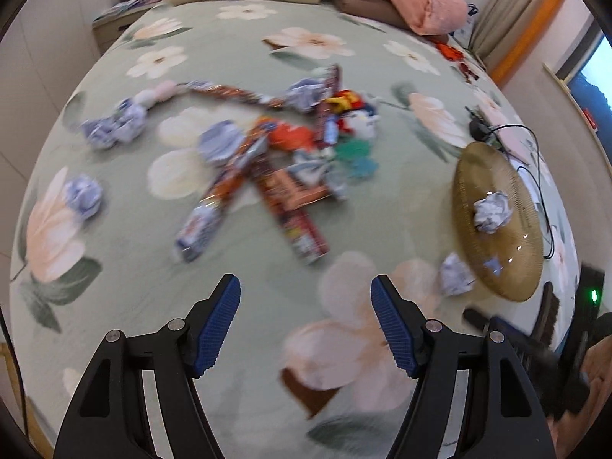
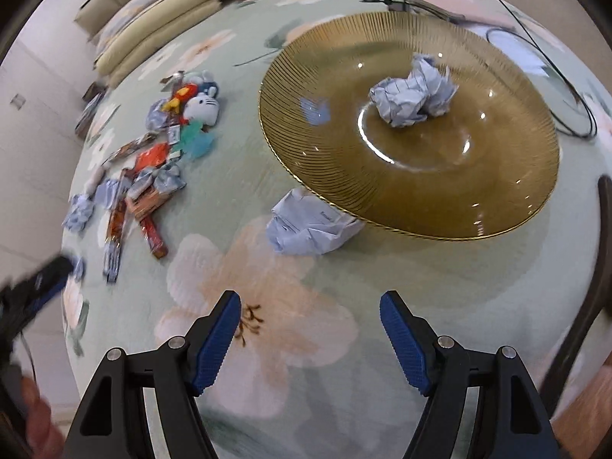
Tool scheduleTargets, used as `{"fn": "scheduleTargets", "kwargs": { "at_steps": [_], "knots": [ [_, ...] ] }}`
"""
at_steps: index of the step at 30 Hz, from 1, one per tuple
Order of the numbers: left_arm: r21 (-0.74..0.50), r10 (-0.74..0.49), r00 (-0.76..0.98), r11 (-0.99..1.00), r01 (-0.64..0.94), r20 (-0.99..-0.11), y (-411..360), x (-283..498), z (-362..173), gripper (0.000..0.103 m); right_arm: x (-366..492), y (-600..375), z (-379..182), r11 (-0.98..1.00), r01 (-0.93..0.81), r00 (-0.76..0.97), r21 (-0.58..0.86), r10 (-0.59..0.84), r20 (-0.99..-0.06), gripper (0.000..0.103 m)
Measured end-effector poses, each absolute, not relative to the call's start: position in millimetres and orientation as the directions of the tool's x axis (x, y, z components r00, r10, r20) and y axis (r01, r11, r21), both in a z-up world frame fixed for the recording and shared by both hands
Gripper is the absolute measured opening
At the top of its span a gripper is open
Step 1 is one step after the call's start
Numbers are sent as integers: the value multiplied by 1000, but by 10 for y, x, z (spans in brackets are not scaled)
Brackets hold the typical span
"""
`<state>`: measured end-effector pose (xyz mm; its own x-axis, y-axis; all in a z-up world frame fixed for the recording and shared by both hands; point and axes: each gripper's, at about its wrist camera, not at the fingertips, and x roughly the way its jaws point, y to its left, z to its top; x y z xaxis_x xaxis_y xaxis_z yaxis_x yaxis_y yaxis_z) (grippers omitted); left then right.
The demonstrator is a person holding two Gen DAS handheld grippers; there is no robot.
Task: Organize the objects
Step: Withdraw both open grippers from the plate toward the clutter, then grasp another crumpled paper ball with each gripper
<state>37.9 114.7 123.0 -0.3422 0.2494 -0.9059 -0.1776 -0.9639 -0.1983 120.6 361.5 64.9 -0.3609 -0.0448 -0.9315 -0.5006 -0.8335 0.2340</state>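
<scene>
my left gripper [image 1: 306, 321] stands open over the flowered bedspread [image 1: 237, 38] with nothing between its blue pads, and my right gripper [image 2: 310, 329] is just as wide and just as empty.

as for progress, i'd call it barely begun. one crumpled paper ball [image 2: 413, 93] sits in the amber glass plate [image 2: 497, 176], near its middle. a second paper wad [image 2: 310, 225] lies on the bedspread, tucked partly under the plate's near rim, so not in it. the rest is left to do: the jumble of snack wrappers [image 1: 264, 176] and small toys, plus several more paper balls scattered round it, one off alone at the left [image 1: 83, 195].

my left view gives the pile from close, though it is smeared, so i can only guess the long pieces are snack packets. my right view puts that pile small and far off but shows the plate sharply, and a white plush toy [image 2: 202, 105] at the pile's far end. it also catches my other gripper's blurred tip at its left edge.
</scene>
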Motion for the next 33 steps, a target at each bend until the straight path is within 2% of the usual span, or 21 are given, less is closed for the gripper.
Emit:
{"fn": "scheduleTargets", "kwargs": {
  "at_steps": [8, 11, 16, 17, 18, 22, 25, 33],
  "knots": [
    [-173, 205, -335, -977, -124, -919, 401, 290, 1112, 69, 896, 3586, 365, -777, -622, -316, 97, 136, -939, 74],
    [-157, 185, -330, -982, -109, -926, 187, 261, 1028, 69, 811, 3605, 278, -757, -645, -320, 102, 147, -936, 74],
    [-126, 138, -299, -990, -61, -944, -184, 153, 781, 69, 578, 3505, 204, -763, -646, -295, 33, 210, -932, 74],
    [-130, 139, -292, -990, -51, -946, -257, 123, 740, 69, 532, 3492, 196, -759, -650, -299, 33, 216, -929, 72],
    [-133, 139, -288, -990, -40, -948, -336, 88, 701, 69, 504, 3483, 191, -756, -653, -299, 33, 217, -929, 66],
    [-111, 109, -303, -994, -10, -947, -562, -87, 626, 69, 410, 3380, 219, -739, -674, -267, -16, 264, -927, 58],
    [-104, 85, -336, -994, 39, -938, -785, -302, 606, 69, 362, 3187, 258, -765, -643, -264, -34, 262, -928, 57],
    [-87, 41, -368, -990, 110, -929, -1110, -900, 309, 70, 149, 2334, 469, -895, -444, -345, 48, 122, -931, 57]
  ]
}}
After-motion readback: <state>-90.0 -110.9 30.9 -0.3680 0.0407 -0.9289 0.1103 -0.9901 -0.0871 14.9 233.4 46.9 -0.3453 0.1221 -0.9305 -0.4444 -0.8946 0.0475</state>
